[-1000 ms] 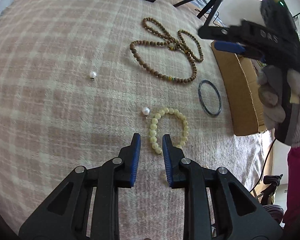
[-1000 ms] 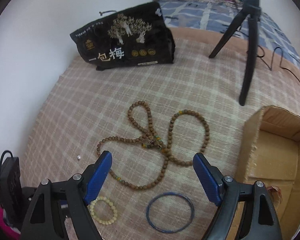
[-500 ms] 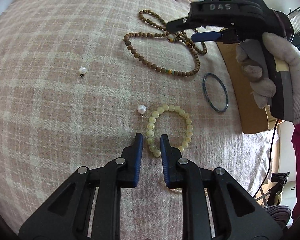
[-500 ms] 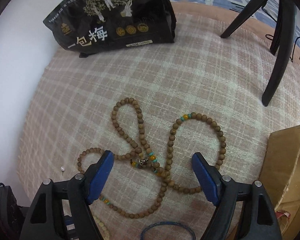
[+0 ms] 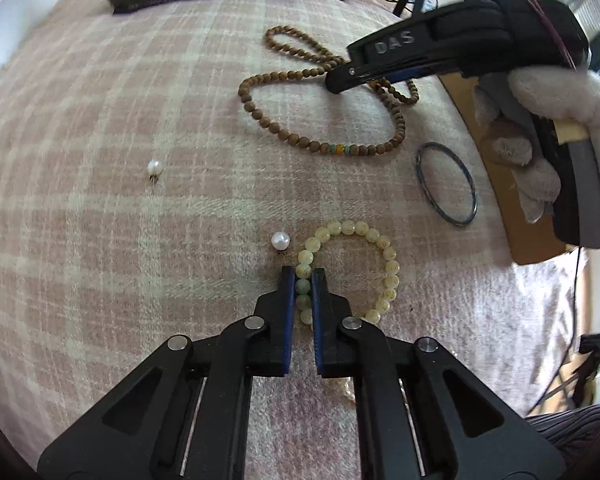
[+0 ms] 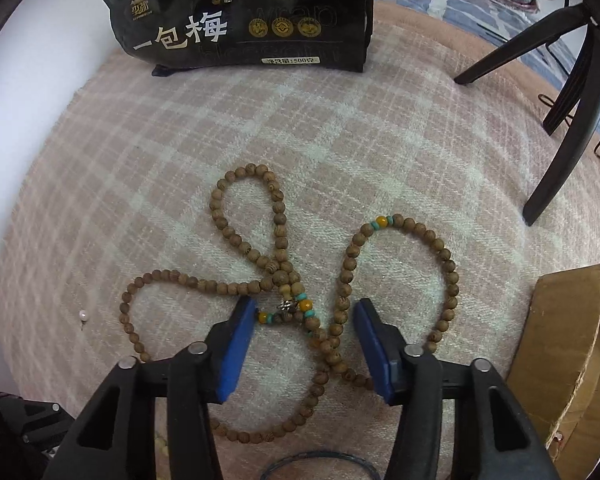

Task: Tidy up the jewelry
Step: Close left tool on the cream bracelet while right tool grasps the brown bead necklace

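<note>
My left gripper (image 5: 303, 274) is shut on the left side of a pale yellow bead bracelet (image 5: 380, 244) that lies on the pink plaid blanket. A loose pearl (image 5: 280, 240) lies just beside its fingertips, another pearl (image 5: 154, 167) farther left. My right gripper (image 6: 306, 308) is open and down over the crossing of the long brown wooden bead necklace (image 6: 276, 224), its blue pads on either side of the knot with coloured beads. The necklace also shows in the left wrist view (image 5: 296, 136), with the right gripper (image 5: 334, 80) above it. A dark thin bangle (image 5: 446, 182) lies right of the bracelet.
A cardboard box (image 6: 572, 360) stands at the right edge of the blanket; it also shows in the left wrist view (image 5: 516, 216). A black snack bag (image 6: 252, 16) lies at the far end. A black tripod (image 6: 572, 92) stands at the back right.
My left gripper has moved forward and shut on the yellow bracelet. My right gripper has come down and forward over the wooden necklace, still open.
</note>
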Demonstrator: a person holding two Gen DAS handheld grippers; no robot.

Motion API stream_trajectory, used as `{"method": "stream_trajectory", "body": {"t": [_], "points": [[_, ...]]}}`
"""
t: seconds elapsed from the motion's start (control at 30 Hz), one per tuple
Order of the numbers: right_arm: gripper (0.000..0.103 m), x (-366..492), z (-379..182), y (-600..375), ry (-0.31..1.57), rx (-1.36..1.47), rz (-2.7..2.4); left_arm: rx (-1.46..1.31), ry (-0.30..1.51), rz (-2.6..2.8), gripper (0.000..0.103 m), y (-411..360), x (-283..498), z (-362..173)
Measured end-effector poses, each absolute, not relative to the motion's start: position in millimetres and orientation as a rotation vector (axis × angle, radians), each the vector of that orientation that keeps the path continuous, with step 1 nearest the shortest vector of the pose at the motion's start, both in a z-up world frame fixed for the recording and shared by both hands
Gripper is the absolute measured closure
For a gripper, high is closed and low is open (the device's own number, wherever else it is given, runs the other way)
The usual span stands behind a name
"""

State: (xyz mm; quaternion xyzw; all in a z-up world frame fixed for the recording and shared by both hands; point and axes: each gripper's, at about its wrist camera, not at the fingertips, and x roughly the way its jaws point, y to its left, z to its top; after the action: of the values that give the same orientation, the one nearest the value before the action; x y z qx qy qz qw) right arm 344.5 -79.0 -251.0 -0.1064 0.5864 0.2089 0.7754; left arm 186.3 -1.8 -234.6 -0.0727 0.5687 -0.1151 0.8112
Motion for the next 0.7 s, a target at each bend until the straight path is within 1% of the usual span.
{"method": "stream_trajectory", "body": {"t": [0.03,0.1,0.13,0.2,0.37,0.7], "points": [[0.063,342.9,-251.5,-76.0,1.262,-0.238,0.451,-0.151,1.210,-0.244,0.098,-3.5,186.3,-234.3],[0.077,337.5,-251.0,-70.8,1.247,-0.248,0.452,-0.163,1.208,-0.245,0.098,-4.3,187.1,-234.2],[0.081,336.2,-250.7,-69.1,1.242,-0.248,0.457,-0.176,1.208,-0.247,0.098,-3.4,187.2,-233.7],[0.094,333.3,-249.3,-65.9,1.234,-0.245,0.460,-0.204,1.205,-0.253,0.098,-1.7,187.5,-232.1],[0.095,331.0,-244.2,-71.7,1.229,-0.155,0.468,-0.231,1.189,-0.274,0.098,-3.2,183.8,-223.0],[0.095,311.9,-207.0,-95.2,1.168,-0.035,0.518,-0.253,1.119,-0.306,0.098,1.7,175.4,-189.2]]}}
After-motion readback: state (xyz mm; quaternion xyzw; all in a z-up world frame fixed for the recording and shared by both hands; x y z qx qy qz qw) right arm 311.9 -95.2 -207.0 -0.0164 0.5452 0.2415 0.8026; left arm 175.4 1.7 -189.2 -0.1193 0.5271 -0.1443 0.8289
